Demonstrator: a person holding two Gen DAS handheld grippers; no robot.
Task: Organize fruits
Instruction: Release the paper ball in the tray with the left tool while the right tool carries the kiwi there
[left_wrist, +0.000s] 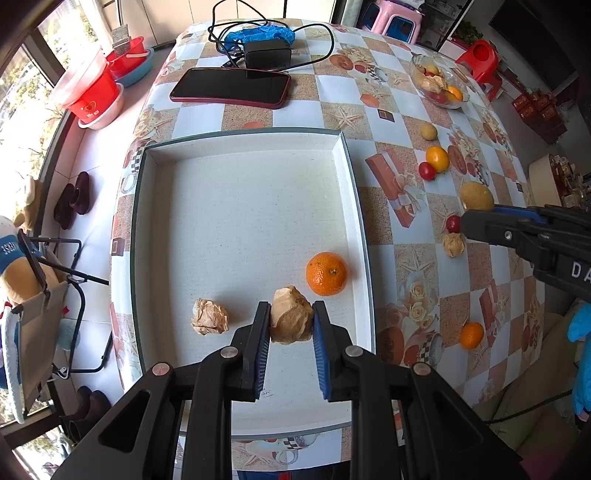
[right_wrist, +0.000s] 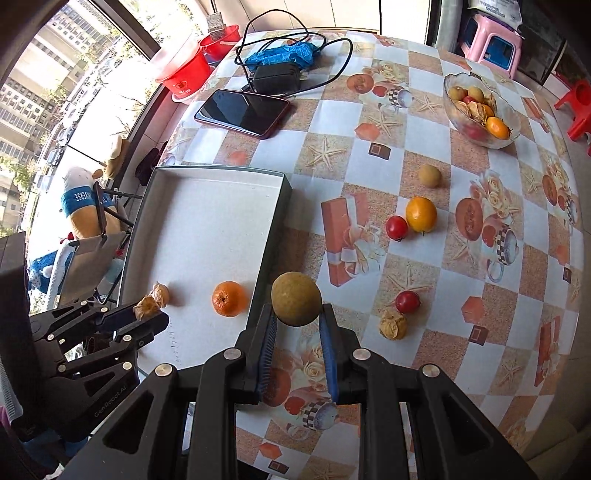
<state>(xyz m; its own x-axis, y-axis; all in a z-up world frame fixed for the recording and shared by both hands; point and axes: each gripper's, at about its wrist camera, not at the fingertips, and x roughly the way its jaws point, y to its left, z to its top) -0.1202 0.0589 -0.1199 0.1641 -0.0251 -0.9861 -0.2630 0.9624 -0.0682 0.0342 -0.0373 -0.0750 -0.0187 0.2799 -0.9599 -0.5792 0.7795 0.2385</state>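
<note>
Now the right gripper clamps a round tan fruit just outside the white tray's wall; the left gripper, over the tray, grips a papery husked fruit.

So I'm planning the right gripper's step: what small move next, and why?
Probably carry the brown round fruit leftward over the tray wall. The right gripper is shut on it above the tray's edge, with bare floor beside the orange.
</note>
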